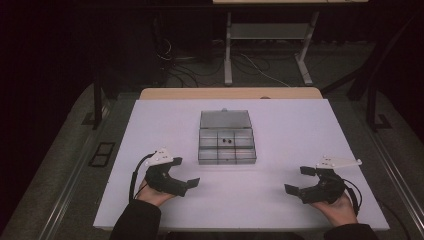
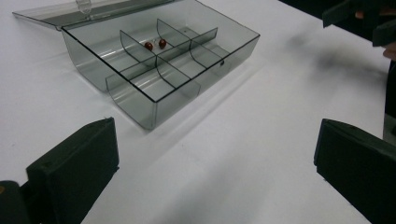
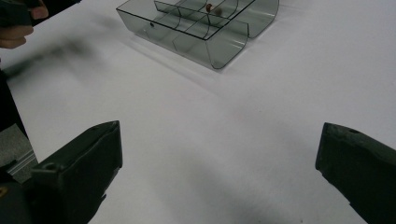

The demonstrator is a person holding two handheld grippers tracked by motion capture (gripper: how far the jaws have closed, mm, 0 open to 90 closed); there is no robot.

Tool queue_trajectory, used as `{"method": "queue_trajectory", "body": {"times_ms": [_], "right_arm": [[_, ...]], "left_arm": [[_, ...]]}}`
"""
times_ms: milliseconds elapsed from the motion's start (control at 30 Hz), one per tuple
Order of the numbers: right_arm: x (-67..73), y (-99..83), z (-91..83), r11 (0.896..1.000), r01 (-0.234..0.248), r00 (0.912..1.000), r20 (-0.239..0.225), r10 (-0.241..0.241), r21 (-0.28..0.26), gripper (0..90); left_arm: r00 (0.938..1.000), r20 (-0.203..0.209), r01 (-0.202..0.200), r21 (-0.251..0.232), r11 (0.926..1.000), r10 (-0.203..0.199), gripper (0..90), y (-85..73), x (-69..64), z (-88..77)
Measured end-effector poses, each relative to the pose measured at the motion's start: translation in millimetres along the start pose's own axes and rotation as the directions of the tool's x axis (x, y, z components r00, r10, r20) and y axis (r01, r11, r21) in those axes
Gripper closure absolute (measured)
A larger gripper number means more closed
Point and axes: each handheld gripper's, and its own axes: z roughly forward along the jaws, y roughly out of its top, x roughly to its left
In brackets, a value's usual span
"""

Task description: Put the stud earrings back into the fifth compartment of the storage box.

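Observation:
A clear smoky plastic compartment box [image 1: 227, 161] lies in the middle of the white board, its lid [image 1: 225, 119] folded open at the back. Two small dark red beads [image 1: 226, 140] rest in the middle back compartment; the other compartments look bare. My left gripper [image 1: 185, 171] is open near the box's front left corner, holding nothing. My right gripper [image 1: 300, 180] is open farther off at the front right, also holding nothing. The left gripper view has the box [image 2: 177, 100] and beads [image 2: 155, 45] ahead of the open left gripper [image 2: 215, 140]. The right gripper view has the box [image 3: 224, 46] beyond the open right gripper [image 3: 219, 140].
The white board [image 1: 280, 210] covers a wooden table whose edge [image 1: 230, 93] shows at the back. A desk frame [image 1: 227, 50] and cables stand on the dark floor behind. Bare board lies between both grippers and in front of the box.

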Motion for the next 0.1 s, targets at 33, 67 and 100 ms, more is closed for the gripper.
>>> {"method": "queue_trajectory", "body": {"times_ms": [33,67,100], "right_arm": [[0.2,0.0,0.1,1.0,-0.002,1.0,-0.002,0.002,0.003,0.1],[0.3,0.0,0.3,1.0,-0.003,1.0,-0.001,0.003,0.004,0.2],[0.2,0.0,0.5,1.0,-0.004,1.0,0.0,0.004,0.003,0.2]], "left_arm": [[1.0,0.004,0.007,-0.001,1.0,-0.007,0.0,-0.9,0.3,-0.3],[1.0,0.004,0.009,-0.008,0.9999,-0.009,0.0,-1.9,0.5,-0.1],[0.9999,0.004,0.009,-0.004,0.9999,-0.009,0.0,-2.5,0.8,0.2]]}}
